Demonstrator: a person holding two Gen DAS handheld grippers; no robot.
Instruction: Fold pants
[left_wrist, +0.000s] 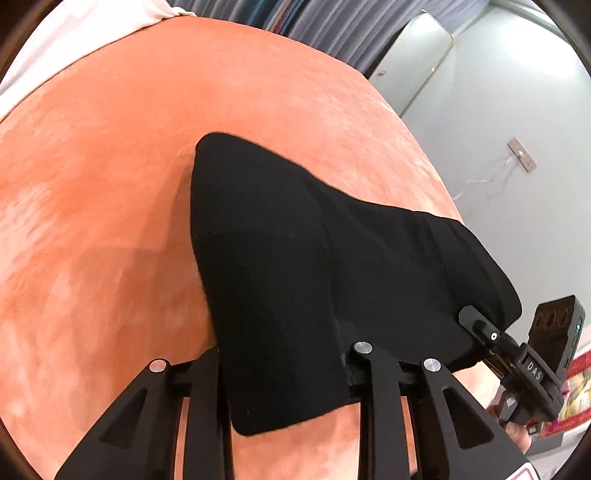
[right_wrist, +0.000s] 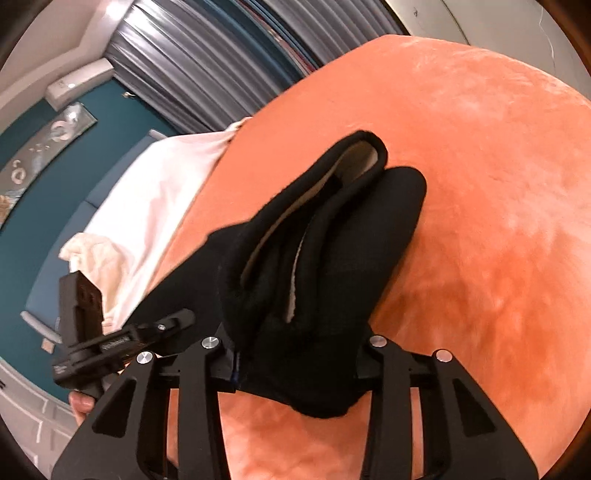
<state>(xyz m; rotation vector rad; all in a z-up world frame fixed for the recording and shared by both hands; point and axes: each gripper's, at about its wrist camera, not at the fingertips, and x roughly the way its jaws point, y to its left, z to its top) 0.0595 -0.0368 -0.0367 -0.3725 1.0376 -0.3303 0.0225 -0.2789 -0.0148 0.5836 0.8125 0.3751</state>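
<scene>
We hold the black pants (left_wrist: 295, 258) lifted over the orange bed cover (left_wrist: 110, 184), one edge in each gripper. The right wrist view alone shows the pale lining inside the open folds of the pants (right_wrist: 321, 240) and a white sheet (right_wrist: 159, 192) beside the cover. The left gripper (left_wrist: 284, 373) and the right gripper (right_wrist: 299, 365) each have their fingers clamped on the cloth.

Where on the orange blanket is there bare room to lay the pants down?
Bare orange blanket lies left of and beyond the pants, up to the white sheet. In the right view it is bare to their right. Crowded only near both hand-held grippers, left and right.
</scene>
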